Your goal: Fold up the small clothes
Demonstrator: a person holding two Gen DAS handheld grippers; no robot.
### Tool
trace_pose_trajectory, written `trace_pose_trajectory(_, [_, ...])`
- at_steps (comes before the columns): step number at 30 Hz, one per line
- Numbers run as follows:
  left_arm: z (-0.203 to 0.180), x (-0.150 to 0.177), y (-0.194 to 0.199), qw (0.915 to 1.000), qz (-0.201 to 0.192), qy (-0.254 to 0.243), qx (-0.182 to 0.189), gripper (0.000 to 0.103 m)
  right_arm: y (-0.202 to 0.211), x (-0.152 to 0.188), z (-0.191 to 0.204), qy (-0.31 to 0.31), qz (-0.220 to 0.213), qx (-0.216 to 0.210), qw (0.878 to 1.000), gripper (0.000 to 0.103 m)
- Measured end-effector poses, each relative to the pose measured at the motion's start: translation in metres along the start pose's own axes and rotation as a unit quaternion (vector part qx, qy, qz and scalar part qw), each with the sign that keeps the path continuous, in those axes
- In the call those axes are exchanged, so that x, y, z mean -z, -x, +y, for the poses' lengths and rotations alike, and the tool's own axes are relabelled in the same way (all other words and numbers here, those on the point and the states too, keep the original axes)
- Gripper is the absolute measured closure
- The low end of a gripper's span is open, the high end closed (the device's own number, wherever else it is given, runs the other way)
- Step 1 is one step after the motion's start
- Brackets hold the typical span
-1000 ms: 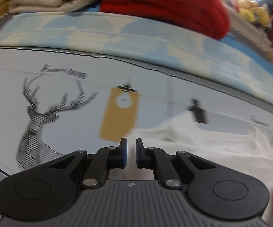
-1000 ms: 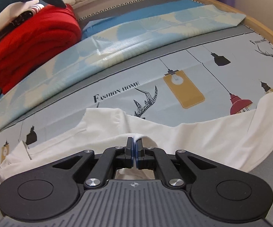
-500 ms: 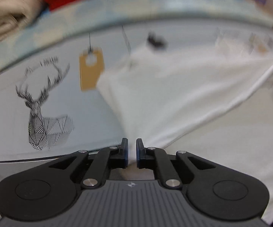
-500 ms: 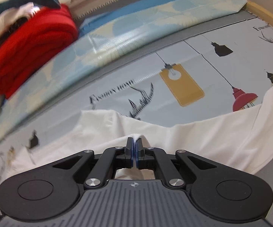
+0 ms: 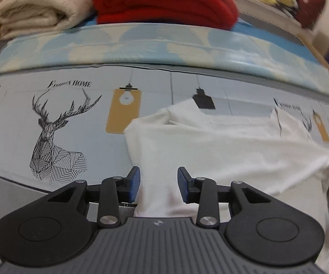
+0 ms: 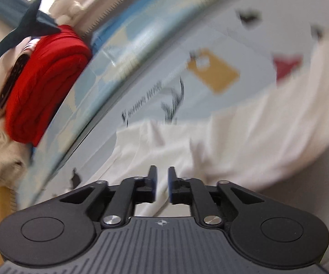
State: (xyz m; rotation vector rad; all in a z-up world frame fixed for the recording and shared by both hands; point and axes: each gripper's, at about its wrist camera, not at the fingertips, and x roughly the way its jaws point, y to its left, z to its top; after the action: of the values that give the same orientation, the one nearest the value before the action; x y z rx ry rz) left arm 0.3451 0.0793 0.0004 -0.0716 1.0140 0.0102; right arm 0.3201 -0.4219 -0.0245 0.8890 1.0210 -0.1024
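Now, from left to right on the bed: a cream blanket [image 5: 36, 6] lies folded at the far left edge, and right beside it a thick red blanket [image 5: 164, 0] is stacked, the two touching. Both rest behind a pale blue and cream patterned cover [image 5: 141, 48] that runs across the bed. In front of that lies the grey-blue bedsheet [image 5: 11, 123], printed with a line-drawn stag [image 5: 55, 137] at the left and a yellow hanging lamp [image 5: 123, 111] just right of it.

Right of the lamp print the white garment [image 5: 221, 150] is spread on the sheet, loosely rumpled, with a fold near its upper left corner. Its near part runs down between the left tongs [image 5: 158, 181].

The left tongs have just been opening and now stand spread, blue pads apart, with white cloth lying between them but not pressed.

From the right hand's side the view is blurred. The right tongs [image 6: 162, 182] have also just been opening; a narrow gap shows between the pads, and the white garment [image 6: 244, 150] lies under and beyond them, no longer pinched. The red blanket [image 6: 45, 86] sits off to their left, with a dark stuffed toy [image 6: 34, 22] above it.
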Motion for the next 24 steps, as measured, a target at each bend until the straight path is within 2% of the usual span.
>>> trace_pose_trajectory(1, [0.000, -0.002, -0.001, 1.0000, 0.001, 0.009, 0.001, 0.063, -0.007, 0.001, -0.004, -0.018, 0.011, -0.002, 1.000, 0.076])
trace_pose_trajectory(3, [0.001, -0.006, -0.003, 0.9999, -0.001, 0.015, 0.007, 0.063, -0.019, 0.003, -0.008, -0.041, 0.018, 0.004, 0.999, 0.076])
trace_pose_trajectory(7, [-0.005, -0.007, -0.003, 0.9999, -0.005, 0.002, 0.011, 0.062, -0.040, 0.004, -0.014, -0.073, 0.011, 0.034, 0.997, 0.076])
trace_pose_trajectory(13, [-0.002, -0.003, -0.002, 0.9999, -0.007, -0.011, 0.005, 0.062, -0.054, 0.002, -0.016, -0.102, -0.008, 0.047, 0.994, 0.075])
trace_pose_trajectory(14, [-0.001, -0.003, -0.002, 0.9999, -0.006, -0.013, 0.003, 0.062, -0.054, 0.003, -0.015, -0.102, -0.013, 0.051, 0.993, 0.077])
trace_pose_trajectory(15, [0.000, -0.002, -0.001, 0.9999, -0.007, -0.014, 0.002, 0.062, -0.053, 0.002, -0.016, -0.098, -0.020, 0.058, 0.993, 0.092])
trace_pose_trajectory(16, [0.002, -0.002, -0.001, 0.9999, -0.008, -0.014, 0.001, 0.062, -0.051, 0.003, -0.012, -0.091, -0.025, 0.065, 0.993, 0.101])
trace_pose_trajectory(17, [0.004, -0.002, 0.000, 0.9999, -0.009, -0.013, 0.000, 0.062, -0.047, 0.003, -0.008, -0.084, -0.029, 0.066, 0.994, 0.101])
trace_pose_trajectory(18, [0.006, -0.002, 0.001, 0.9999, -0.010, -0.011, 0.000, 0.062, -0.040, 0.004, 0.000, -0.074, -0.038, 0.055, 0.995, 0.101])
trace_pose_trajectory(21, [0.009, -0.003, 0.004, 0.9999, -0.014, -0.008, 0.000, 0.062, -0.007, 0.007, 0.036, -0.003, -0.086, -0.026, 0.996, 0.102])
trace_pose_trajectory(23, [0.010, -0.003, 0.006, 0.9998, -0.016, -0.010, 0.000, 0.062, 0.018, 0.013, 0.056, 0.058, -0.131, -0.081, 0.986, 0.102])
trace_pose_trajectory(24, [0.011, -0.003, 0.007, 0.9998, -0.017, -0.012, 0.000, 0.062, 0.029, 0.017, 0.062, 0.089, -0.149, -0.096, 0.980, 0.102])
